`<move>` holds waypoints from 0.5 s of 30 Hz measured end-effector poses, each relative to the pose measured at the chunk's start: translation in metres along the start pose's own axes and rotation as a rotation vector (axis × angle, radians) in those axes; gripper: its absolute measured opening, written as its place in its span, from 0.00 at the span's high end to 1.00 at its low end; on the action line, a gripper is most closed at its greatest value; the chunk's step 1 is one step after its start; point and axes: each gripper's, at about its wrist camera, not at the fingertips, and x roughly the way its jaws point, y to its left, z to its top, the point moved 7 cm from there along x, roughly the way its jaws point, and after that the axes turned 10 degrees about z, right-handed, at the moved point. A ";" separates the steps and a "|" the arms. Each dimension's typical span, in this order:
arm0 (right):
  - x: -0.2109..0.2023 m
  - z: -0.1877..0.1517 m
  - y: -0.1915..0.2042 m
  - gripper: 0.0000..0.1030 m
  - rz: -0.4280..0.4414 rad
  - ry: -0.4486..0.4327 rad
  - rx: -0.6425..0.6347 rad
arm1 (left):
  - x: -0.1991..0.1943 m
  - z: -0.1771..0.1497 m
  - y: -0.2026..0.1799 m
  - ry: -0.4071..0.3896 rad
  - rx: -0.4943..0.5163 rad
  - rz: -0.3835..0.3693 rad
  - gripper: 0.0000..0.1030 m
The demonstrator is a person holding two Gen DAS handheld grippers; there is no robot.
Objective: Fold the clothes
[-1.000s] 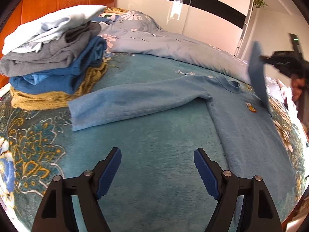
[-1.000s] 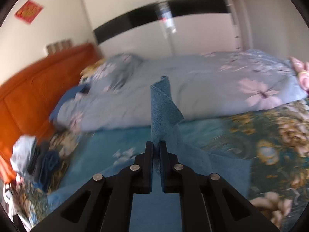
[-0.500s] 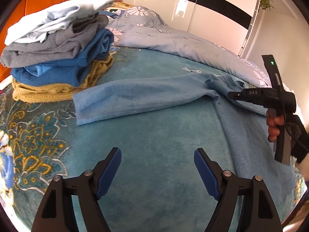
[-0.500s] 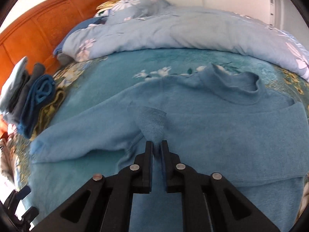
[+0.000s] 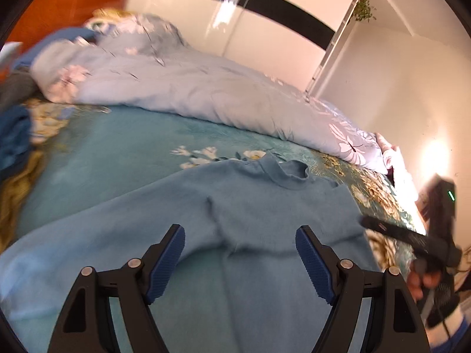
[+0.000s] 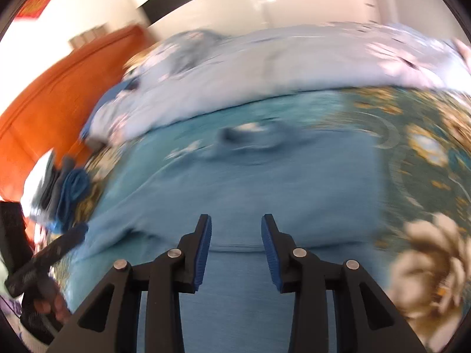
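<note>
Left gripper (image 5: 240, 260) jaws wide apart, empty, low centre of frame above blue sweater (image 5: 265, 206) lying flat on bed (image 5: 123, 147). Right gripper (image 6: 236, 247) jaws opening, nothing between them. Folded clothes stack (image 6: 64, 188) mid-left, blurred.

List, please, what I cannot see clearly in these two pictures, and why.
- Stack of folded clothes: right wrist view, smeared by motion blur; left wrist view cuts it at the left edge.
- Blue sweater hem and lower body: hidden under the left gripper.
- Sweater's far sleeve end: covered by the right gripper, whose jaws the blur obscures there.
- Hanging plant: too small.
</note>
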 end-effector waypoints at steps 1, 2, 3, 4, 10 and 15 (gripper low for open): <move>-0.010 0.001 -0.014 0.64 -0.011 -0.018 0.032 | 0.013 0.005 0.000 0.029 -0.012 0.003 0.22; -0.018 0.001 -0.026 0.64 -0.019 -0.033 0.059 | 0.027 0.009 0.000 0.061 -0.018 -0.002 0.22; -0.027 0.001 -0.038 0.64 -0.028 -0.048 0.082 | 0.040 0.012 0.000 0.085 -0.025 -0.007 0.22; -0.036 0.000 -0.049 0.64 -0.039 -0.061 0.101 | 0.050 0.012 0.000 0.102 -0.029 -0.009 0.22; -0.060 -0.008 -0.087 0.64 -0.087 -0.074 0.142 | 0.090 0.004 0.007 0.201 -0.108 -0.014 0.41; -0.051 -0.015 -0.094 0.64 -0.100 -0.007 0.100 | 0.103 -0.001 0.008 0.234 -0.119 0.004 0.96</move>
